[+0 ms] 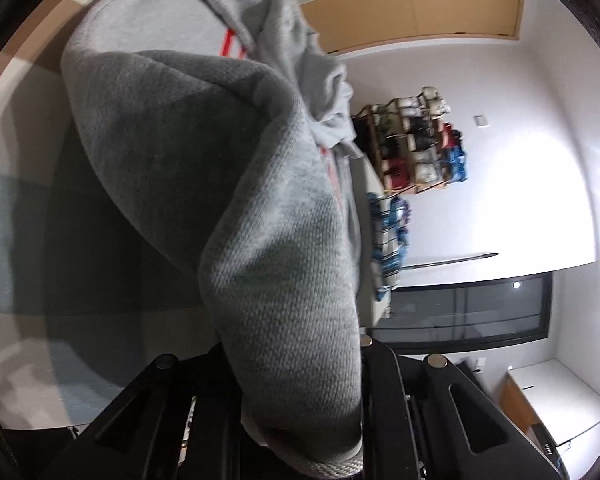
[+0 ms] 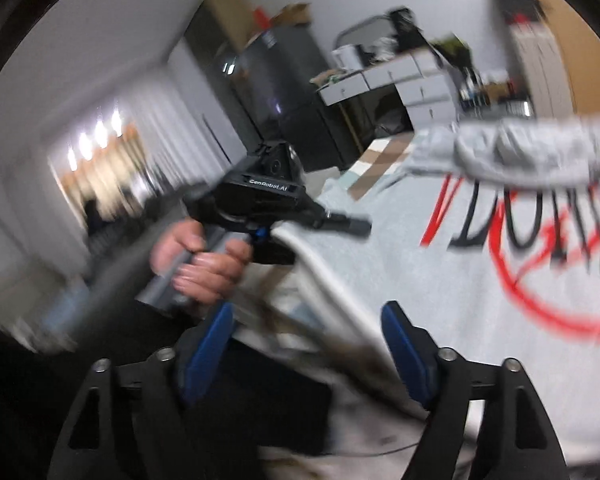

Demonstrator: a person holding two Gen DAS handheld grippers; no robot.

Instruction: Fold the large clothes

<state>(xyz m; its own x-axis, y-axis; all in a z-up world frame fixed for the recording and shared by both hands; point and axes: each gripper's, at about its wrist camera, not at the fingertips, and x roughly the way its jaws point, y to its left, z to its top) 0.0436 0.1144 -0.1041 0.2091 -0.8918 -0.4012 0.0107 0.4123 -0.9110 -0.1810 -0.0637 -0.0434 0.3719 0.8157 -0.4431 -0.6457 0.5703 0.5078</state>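
A grey sweatshirt [image 1: 228,152] fills the left wrist view, rising in a thick fold from my left gripper [image 1: 300,420], which is shut on its ribbed edge; the cloth hides the fingers. In the right wrist view the same sweatshirt [image 2: 440,280] lies spread on the table, showing a red and black print, with a bunched part [image 2: 532,152] across its top. A hand [image 2: 208,264] holds my left gripper [image 2: 346,225] at the garment's left edge. My right gripper [image 2: 308,312] stands open near the bottom hem, its blue pads [image 2: 404,344] wide apart with nothing between them.
The cloth-covered table [image 1: 20,220] extends to the left. A rack of small items [image 1: 416,144] hangs on the white wall, with blue patterned cloth [image 1: 392,232] below it. A dark cabinet [image 2: 284,92] and white drawers [image 2: 404,80] stand behind the table.
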